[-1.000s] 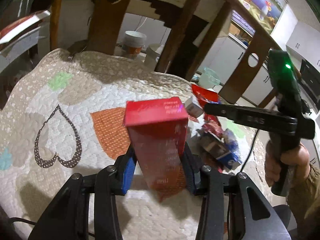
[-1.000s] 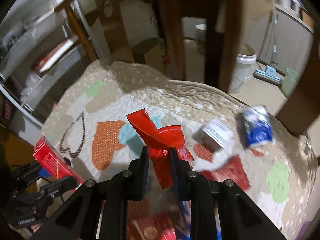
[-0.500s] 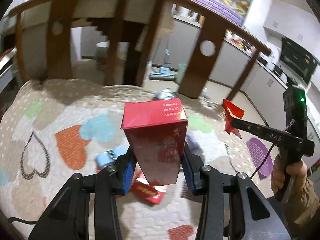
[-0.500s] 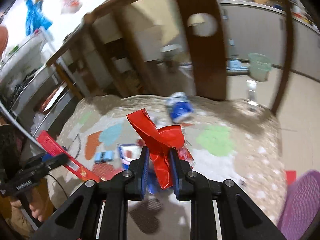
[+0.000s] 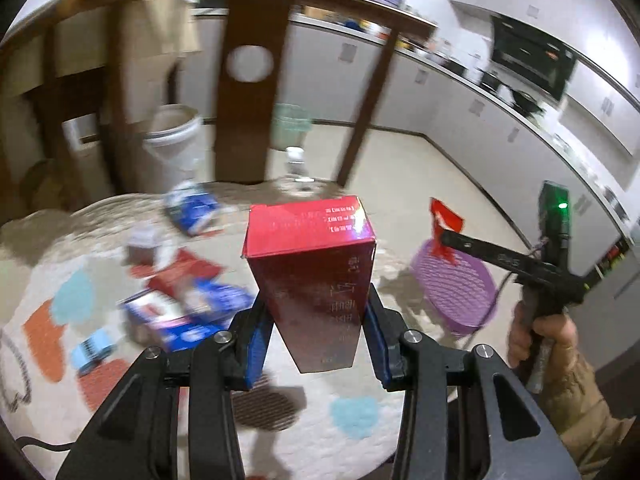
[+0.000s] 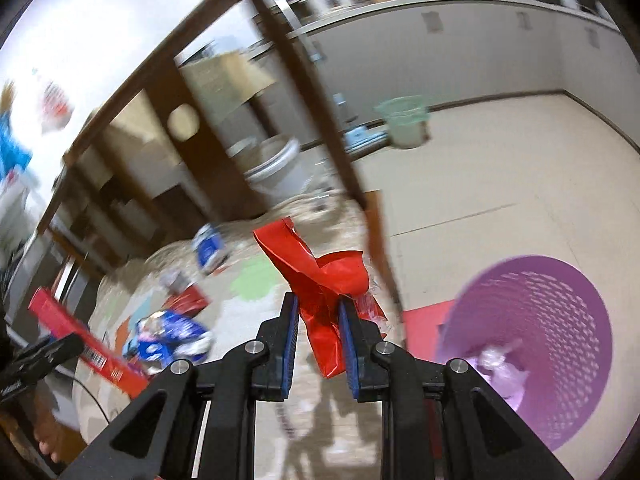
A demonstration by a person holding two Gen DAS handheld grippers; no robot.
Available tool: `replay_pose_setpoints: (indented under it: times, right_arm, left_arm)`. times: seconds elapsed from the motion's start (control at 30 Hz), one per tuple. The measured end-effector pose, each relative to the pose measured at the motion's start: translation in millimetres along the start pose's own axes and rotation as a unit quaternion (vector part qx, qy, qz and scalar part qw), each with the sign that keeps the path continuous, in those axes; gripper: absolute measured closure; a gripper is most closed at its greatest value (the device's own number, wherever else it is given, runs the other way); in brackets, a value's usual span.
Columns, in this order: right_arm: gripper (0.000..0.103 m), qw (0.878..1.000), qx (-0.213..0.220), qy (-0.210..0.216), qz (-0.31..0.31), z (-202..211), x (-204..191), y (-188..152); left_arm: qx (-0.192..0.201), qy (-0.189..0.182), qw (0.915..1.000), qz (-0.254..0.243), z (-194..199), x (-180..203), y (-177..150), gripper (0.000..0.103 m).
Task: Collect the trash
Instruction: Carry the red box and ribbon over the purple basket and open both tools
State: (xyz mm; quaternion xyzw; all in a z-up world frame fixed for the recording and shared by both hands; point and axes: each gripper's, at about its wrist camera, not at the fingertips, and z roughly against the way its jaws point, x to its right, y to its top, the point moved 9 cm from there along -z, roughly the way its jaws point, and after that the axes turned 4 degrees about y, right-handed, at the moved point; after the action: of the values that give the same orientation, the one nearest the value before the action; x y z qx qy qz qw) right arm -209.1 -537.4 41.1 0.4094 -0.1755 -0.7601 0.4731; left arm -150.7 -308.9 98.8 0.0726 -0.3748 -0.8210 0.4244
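Red carton box (image 5: 312,280) clamped upright between the blue pads (image 5: 256,340) of the left gripper (image 5: 316,340), held in the air above the quilted mat (image 5: 360,432), top face with small print tilted toward camera. In the right wrist view the same box shows at the left edge as a long red slab. Crumpled red wrapper (image 6: 320,292) pinched between the pads of the right gripper (image 6: 318,340), jaws nearly together on it, a bit of clear film hanging at its right side. In the left view that wrapper sits at the tip of the right gripper, just above the near rim of the purple basket (image 5: 456,284). Purple basket stands off the mat's right edge on the floor; some pale crumpled trash (image 6: 500,364) lies inside. Still on the mat: blue-and-white packets (image 5: 192,316) near the middle-left, another blue packet (image 5: 192,208) toward the far edge, a flat red piece (image 5: 180,276) between them, all blurred. A hand (image 5: 540,340) grips the right gripper's handle. Beyond the mat: wooden frame posts (image 5: 248,92), white bucket (image 5: 172,140), pale green bin (image 6: 404,120).
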Motion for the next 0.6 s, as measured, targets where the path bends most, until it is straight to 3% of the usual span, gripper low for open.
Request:
replay_pose_setpoints:
  times: [0.17, 0.33, 0.6]
  right_arm:
    - [0.082, 0.997, 0.029, -0.026, -0.062, 16, 65, -3]
    - [0.082, 0.987, 0.029, -0.019, -0.157, 24, 131, -18]
    - [0.081, 0.980, -0.004, -0.088, -0.180, 33, 179, -36]
  left_arm:
    - [-0.020, -0.046, 0.9982, -0.034, -35, 57, 16, 0.062]
    - [-0.041, -0.089, 0.9927, -0.071, -73, 121, 24, 0.062]
    - [-0.086, -0.125, 0.9807, -0.123, -136, 205, 11, 0.062]
